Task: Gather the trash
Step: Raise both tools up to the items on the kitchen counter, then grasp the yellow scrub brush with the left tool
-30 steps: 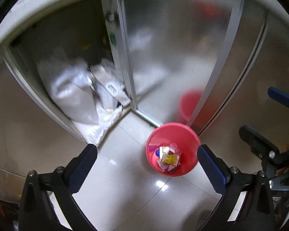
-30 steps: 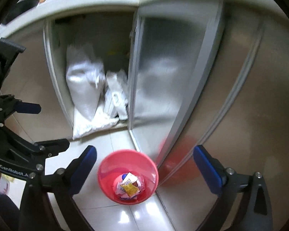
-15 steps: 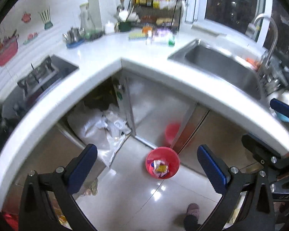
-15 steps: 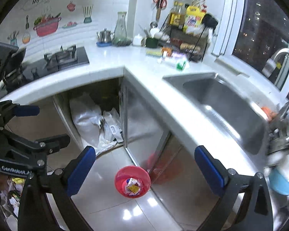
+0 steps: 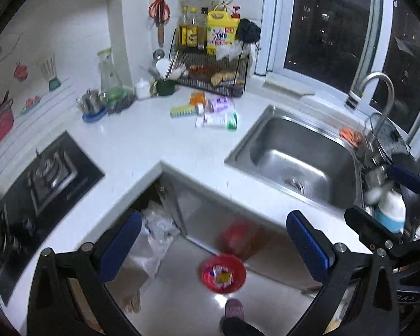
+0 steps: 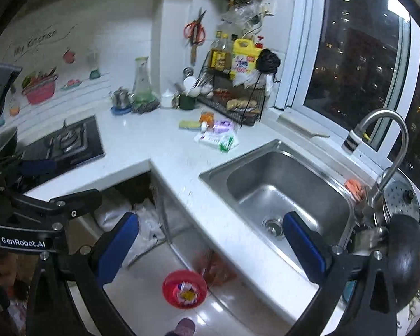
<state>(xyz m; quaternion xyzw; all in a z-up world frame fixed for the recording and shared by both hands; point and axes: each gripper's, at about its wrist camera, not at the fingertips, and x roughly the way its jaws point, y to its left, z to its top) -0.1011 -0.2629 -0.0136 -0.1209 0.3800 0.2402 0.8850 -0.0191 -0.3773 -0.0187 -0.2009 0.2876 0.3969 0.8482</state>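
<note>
A red bin with wrappers inside stands on the tiled floor below the counter corner, also seen as the red bin in the right wrist view. Loose packets and tubes lie on the white counter near the dish rack, the same packets showing in the right view. My left gripper is open and holds nothing, high above the floor. My right gripper is open too, empty, hovering over the counter edge beside the sink.
A steel sink with a curved tap fills the right. A gas hob sits left. A wire rack with bottles stands at the back. White bags fill the open cabinet. A person's slipper shows at the bottom.
Both grippers have risen far from just above the red bin to above counter height. The counter, sink and window have come into view. Both stay open.
</note>
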